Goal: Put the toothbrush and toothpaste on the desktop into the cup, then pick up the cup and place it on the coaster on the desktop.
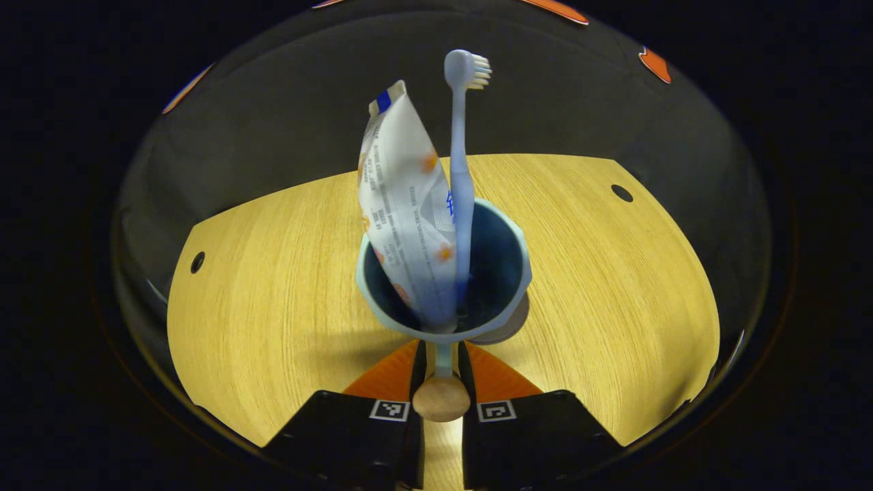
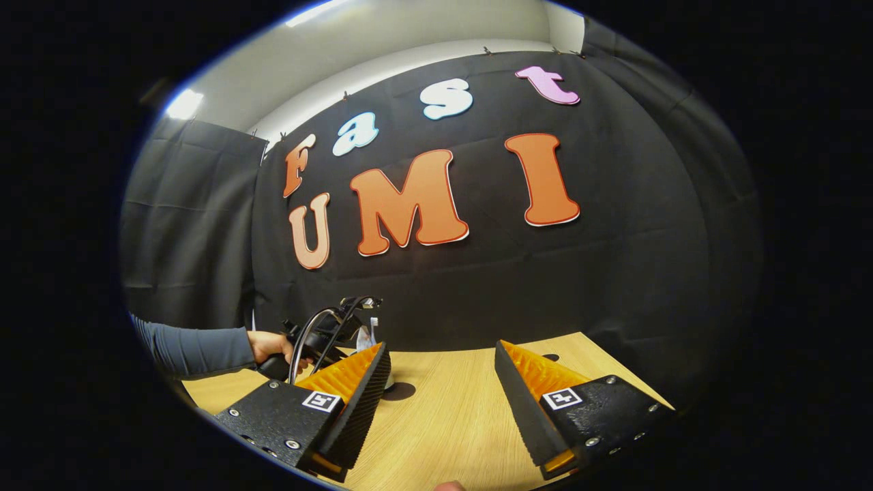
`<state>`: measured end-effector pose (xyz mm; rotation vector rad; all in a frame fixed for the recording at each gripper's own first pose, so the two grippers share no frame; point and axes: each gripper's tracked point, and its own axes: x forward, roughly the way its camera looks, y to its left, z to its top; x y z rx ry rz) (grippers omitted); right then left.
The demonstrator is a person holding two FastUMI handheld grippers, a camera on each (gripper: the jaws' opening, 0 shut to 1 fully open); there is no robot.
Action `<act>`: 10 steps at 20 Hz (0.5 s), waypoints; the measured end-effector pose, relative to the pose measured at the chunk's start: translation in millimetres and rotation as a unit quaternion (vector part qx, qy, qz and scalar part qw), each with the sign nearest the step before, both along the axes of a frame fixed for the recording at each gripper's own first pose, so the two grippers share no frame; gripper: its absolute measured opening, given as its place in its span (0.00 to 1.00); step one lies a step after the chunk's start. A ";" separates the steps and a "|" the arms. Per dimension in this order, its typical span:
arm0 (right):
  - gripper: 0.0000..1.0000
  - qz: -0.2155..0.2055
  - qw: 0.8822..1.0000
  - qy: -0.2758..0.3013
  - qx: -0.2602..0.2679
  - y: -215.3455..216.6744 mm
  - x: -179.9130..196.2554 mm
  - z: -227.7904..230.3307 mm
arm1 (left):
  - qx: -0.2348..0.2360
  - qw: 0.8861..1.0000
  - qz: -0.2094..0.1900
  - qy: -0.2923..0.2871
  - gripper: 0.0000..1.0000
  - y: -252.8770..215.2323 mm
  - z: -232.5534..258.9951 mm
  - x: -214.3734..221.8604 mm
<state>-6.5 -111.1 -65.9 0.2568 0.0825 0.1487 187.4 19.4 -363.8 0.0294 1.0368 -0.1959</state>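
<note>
In the left gripper view a pale blue cup [image 1: 518, 262] with a dark inside fills the centre. A white toothpaste tube [image 1: 402, 204] and a pale blue toothbrush [image 1: 460, 170] stand in it, bristles up. My left gripper [image 1: 442, 361] is shut on the cup's thin handle [image 1: 443, 354], which ends in a wooden ball. A grey round coaster [image 1: 508, 327] peeks out from under the cup's right side; whether the cup rests on it I cannot tell. My right gripper [image 2: 443, 382] is open over the table with nothing between its fingers.
The wooden table [image 1: 273, 286] has small round holes [image 1: 621, 193] near its corners. In the right gripper view a person's hand [image 2: 269, 346] holds the other gripper [image 2: 320, 334] at the left, beside a dark round patch [image 2: 399, 391]. The black cloth wall stands behind.
</note>
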 end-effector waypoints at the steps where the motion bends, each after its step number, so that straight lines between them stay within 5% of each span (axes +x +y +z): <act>1: 0.92 -0.002 1.000 0.003 -0.004 -2.2 -1.3 -3.4 | 0.000 1.000 -0.004 0.004 0.22 0.7 -0.6 -0.6; 4: 0.92 -0.010 1.000 0.008 -0.009 -9.6 -2.4 -8.8 | 0.001 1.000 -0.004 0.012 0.21 0.2 0.9 -2.6; 5: 0.92 -0.011 1.000 0.009 -0.008 -11.5 -2.7 -10.8 | 0.000 1.000 -0.007 0.016 0.28 0.1 0.9 -3.2; 6: 0.92 -0.013 1.000 0.012 -0.006 -12.9 -2.1 -12.9 | 0.000 1.000 -0.007 0.019 0.21 2.7 1.2 -3.0; 10: 0.92 -0.014 1.000 0.022 0.001 -14.7 -2.2 -21.5 | 0.014 1.000 -0.004 0.027 0.24 7.8 11.0 -10.5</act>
